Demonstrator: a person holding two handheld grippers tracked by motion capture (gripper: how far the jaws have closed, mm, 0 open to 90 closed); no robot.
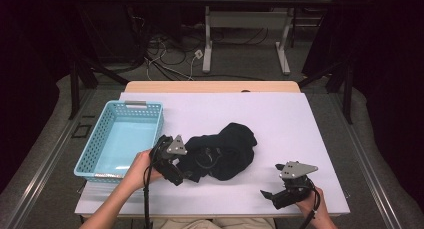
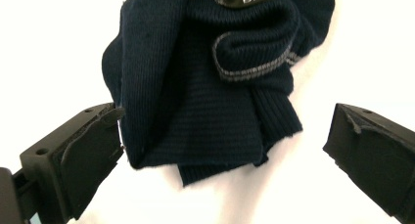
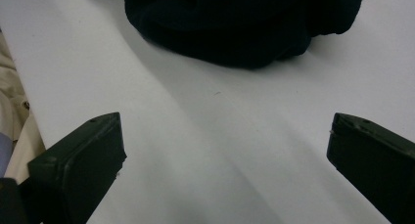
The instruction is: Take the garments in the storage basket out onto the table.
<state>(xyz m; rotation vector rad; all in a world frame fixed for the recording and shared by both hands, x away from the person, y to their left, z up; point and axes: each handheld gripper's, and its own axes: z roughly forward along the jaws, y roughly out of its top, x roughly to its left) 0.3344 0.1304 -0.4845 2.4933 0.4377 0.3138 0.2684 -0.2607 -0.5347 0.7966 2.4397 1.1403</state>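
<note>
A dark navy knitted garment (image 1: 226, 148) lies crumpled in the middle of the white table (image 1: 285, 121). My left gripper (image 1: 184, 171) is at its left end, open. In the left gripper view the ribbed hem with a grey stripe (image 2: 205, 97) lies between the jaws, and the left jaw's pad (image 2: 93, 145) touches the cloth's edge. My right gripper (image 1: 271, 180) stands open over bare table at the front right, apart from the garment. In the right gripper view the garment (image 3: 235, 23) lies ahead, beyond the gripper (image 3: 225, 136), with nothing between the jaws.
A light blue plastic basket (image 1: 92, 149), empty, stands at the table's left side beside my left hand. The table's front edge runs just below both hands. Beyond the far edge are the floor, loose cables (image 1: 170, 54) and another table's legs (image 1: 207, 44).
</note>
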